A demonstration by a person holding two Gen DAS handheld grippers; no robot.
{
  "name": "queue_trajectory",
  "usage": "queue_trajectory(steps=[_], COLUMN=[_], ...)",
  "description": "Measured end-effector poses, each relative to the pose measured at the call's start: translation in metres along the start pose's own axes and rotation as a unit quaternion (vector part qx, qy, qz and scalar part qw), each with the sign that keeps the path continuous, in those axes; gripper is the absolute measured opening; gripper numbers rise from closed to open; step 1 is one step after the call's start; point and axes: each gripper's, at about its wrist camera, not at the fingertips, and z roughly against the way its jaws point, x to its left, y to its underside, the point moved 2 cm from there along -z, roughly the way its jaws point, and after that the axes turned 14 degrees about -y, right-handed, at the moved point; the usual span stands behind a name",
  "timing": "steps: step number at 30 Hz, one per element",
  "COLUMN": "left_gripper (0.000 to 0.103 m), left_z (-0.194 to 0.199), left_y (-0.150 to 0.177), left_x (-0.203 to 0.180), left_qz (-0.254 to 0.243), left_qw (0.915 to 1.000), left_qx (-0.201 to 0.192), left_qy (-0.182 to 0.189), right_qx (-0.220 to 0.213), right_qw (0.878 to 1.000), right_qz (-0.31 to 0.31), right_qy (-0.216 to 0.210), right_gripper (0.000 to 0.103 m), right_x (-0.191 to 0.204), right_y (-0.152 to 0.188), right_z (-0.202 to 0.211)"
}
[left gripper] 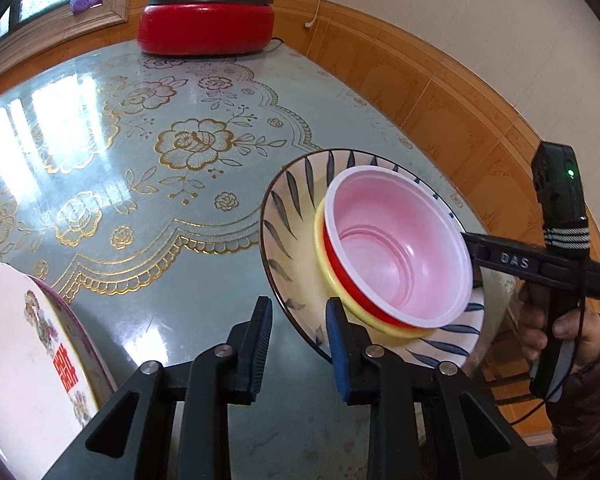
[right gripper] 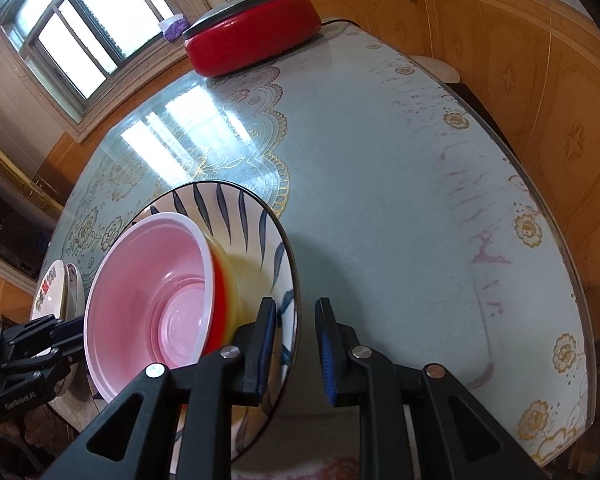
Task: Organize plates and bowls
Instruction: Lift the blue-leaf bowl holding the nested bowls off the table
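A white plate with blue leaf strokes [left gripper: 296, 216] sits tilted at the table's near right edge. On it stand nested bowls: a pink-inside white-rimmed bowl [left gripper: 396, 248] in a red one, in a yellow one [left gripper: 328, 276]. My left gripper [left gripper: 300, 320] is open and empty, with the plate's near rim between its fingers. My right gripper [right gripper: 296, 320] is open with the plate's rim [right gripper: 294, 272] between its fingers; the pink bowl [right gripper: 152, 280] lies left of it. In the left wrist view the right gripper [left gripper: 470, 248] reaches in from the right, at the bowl's rim.
A red electric pot with a grey lid [left gripper: 206, 24] stands at the table's far side. A white plate with flowers and a red character [left gripper: 32, 360] lies at the near left. The table [left gripper: 160, 200] has a glossy blue-green cloth with gold flowers. Wooden wall panels lie to the right.
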Motion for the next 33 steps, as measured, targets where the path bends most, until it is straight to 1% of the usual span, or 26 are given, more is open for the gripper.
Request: queue_trajectory(steps=[2,4,5,8,11,13,16,18,20,22,24,26,28,31,33], left_gripper=[0.029,0.029,0.031,0.031,0.031,0.031,0.028,0.028,0.027,0.025,0.024,0.024,0.023,0.019,0.019], left_z=[-0.002,-0.003,-0.003,-0.004,-0.008,-0.011,-0.018,-0.022,-0.027,-0.029,-0.030,-0.031,-0.032,-0.032,-0.031], left_y=[-0.001,-0.001,-0.002,-0.004,-0.006,-0.007,-0.009,-0.009,-0.009,-0.008,-0.007,-0.006,-0.006,-0.006,-0.005], left_x=[0.004,0.006,0.005,-0.001,-0.004,-0.006,-0.010,-0.013,-0.013,-0.015,-0.018,-0.019,-0.018,-0.012,-0.007], left_qz=[0.017,0.022,0.021,0.003,0.000,-0.003,-0.007,-0.017,-0.011,-0.019,-0.025,-0.030,-0.026,-0.015,-0.006], left_qw=[0.9998,0.9997,0.9998,0.9999,0.9998,0.9997,0.9994,0.9993,0.9995,0.9996,0.9994,0.9992,0.9994,0.9995,0.9997], left_qx=[-0.001,-0.001,0.000,0.005,0.009,0.008,0.013,0.008,0.013,0.008,0.002,-0.005,-0.008,-0.007,-0.001], left_qy=[0.005,0.008,0.006,-0.011,-0.018,-0.023,-0.031,-0.033,-0.026,-0.018,-0.024,-0.027,-0.023,-0.028,-0.023], right_qx=[-0.001,-0.001,0.000,0.006,0.015,0.022,0.027,0.028,0.028,0.030,0.038,0.035,0.032,0.042,0.049], right_qw=[1.000,1.000,0.999,0.998,0.997,0.997,0.999,0.999,0.999,0.998,0.998,0.998,0.998,0.997,0.996], right_qz=[0.002,0.020,0.028,0.049,0.064,0.062,0.039,0.044,0.042,0.053,0.056,0.056,0.058,0.054,0.060], right_qy=[-0.002,0.011,0.018,0.031,0.043,0.036,0.016,0.012,0.005,0.006,0.000,0.001,0.000,-0.027,-0.031], right_gripper=[0.020,0.020,0.020,0.014,0.014,0.014,0.014,0.014,0.014,0.014,0.018,0.018,0.018,0.019,0.019], right_x=[0.000,0.005,0.008,0.016,0.020,0.019,0.014,0.014,0.012,0.013,0.014,0.014,0.015,0.015,0.017], right_y=[0.001,0.003,0.004,0.004,0.005,0.004,0.002,0.002,0.002,0.002,0.004,0.004,0.005,0.006,0.006], right_z=[0.001,0.001,0.000,-0.002,-0.005,-0.008,-0.011,-0.013,-0.013,-0.014,-0.016,-0.017,-0.018,-0.021,-0.023])
